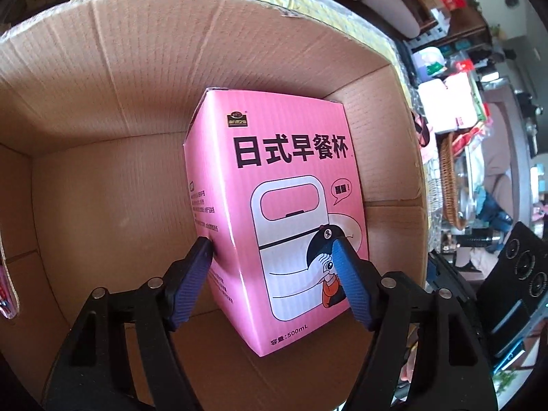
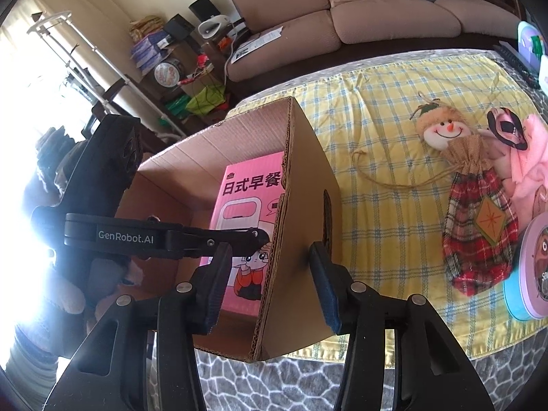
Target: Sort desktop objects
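Note:
A pink carton (image 1: 274,212) with a printed cup drawing stands inside an open cardboard box (image 1: 102,109). My left gripper (image 1: 272,250) is inside the box with its blue pads on two sides of the carton, shut on it. In the right wrist view the carton (image 2: 246,198) shows through the box's open top, with the left gripper (image 2: 164,236) reaching in from the left. My right gripper (image 2: 270,257) straddles the box's near wall (image 2: 294,239), one finger inside and one outside, with a gap on both sides.
The box stands on a yellow checked cloth (image 2: 376,120). On the cloth to the right lie a snowman doll with a plaid bag (image 2: 476,212), a pink cloth (image 2: 527,157) and a round tin (image 2: 531,274). A sofa (image 2: 342,10) stands behind.

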